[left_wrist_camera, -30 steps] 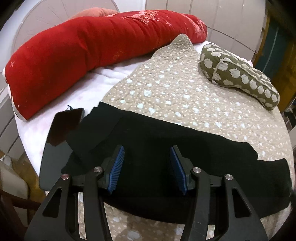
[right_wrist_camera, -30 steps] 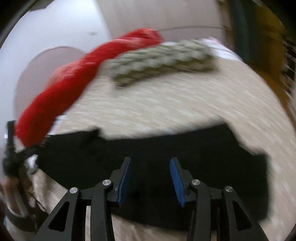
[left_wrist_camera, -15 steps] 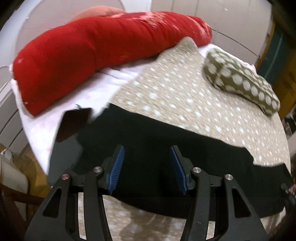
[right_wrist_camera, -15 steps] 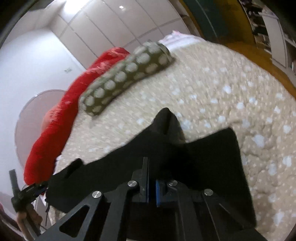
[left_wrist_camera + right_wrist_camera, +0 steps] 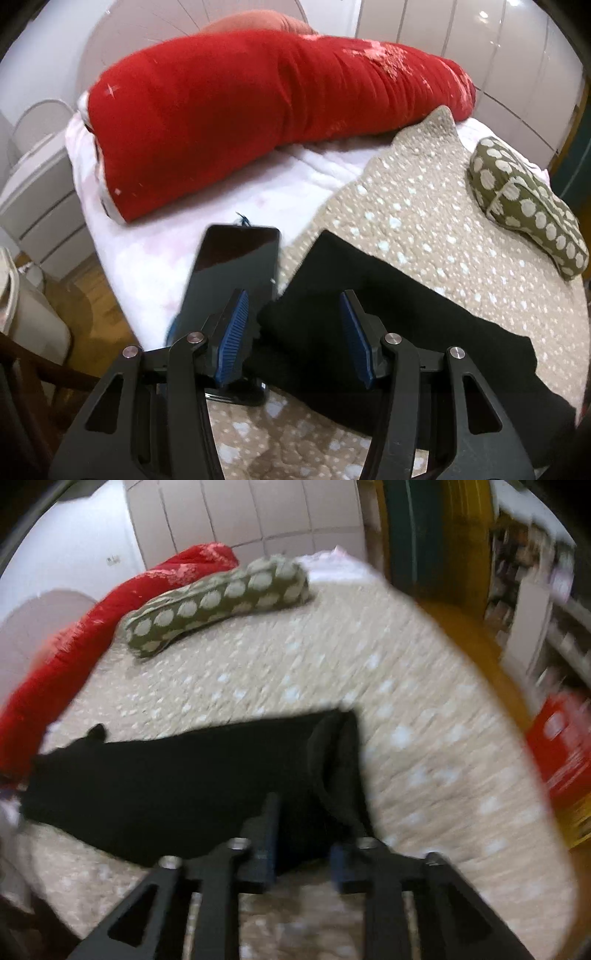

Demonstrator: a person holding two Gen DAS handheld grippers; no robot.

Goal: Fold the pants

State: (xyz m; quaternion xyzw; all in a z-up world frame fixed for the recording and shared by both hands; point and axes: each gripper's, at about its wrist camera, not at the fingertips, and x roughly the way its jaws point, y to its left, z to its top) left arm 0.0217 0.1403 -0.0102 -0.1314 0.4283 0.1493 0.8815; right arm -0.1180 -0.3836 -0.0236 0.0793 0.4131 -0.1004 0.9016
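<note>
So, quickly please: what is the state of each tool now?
Left tool: open, holding nothing, over the black pants.
Right tool: open, holding nothing; the view is blurred.

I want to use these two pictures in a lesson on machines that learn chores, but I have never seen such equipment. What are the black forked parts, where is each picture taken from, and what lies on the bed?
There is no robot: a person holds a two-finger gripper in each hand, each carrying a fisheye camera looking along its fingers. In the left camera's picture, the left gripper is open, its blue pads over one end of the black pants, beside a dark phone. The right camera's picture is blurred; the right gripper shows a gap between its fingers at the pants' other end, seemingly gripping nothing. The pants lie on a beige quilt, with a red bolster and a dotted olive pillow behind.
</note>
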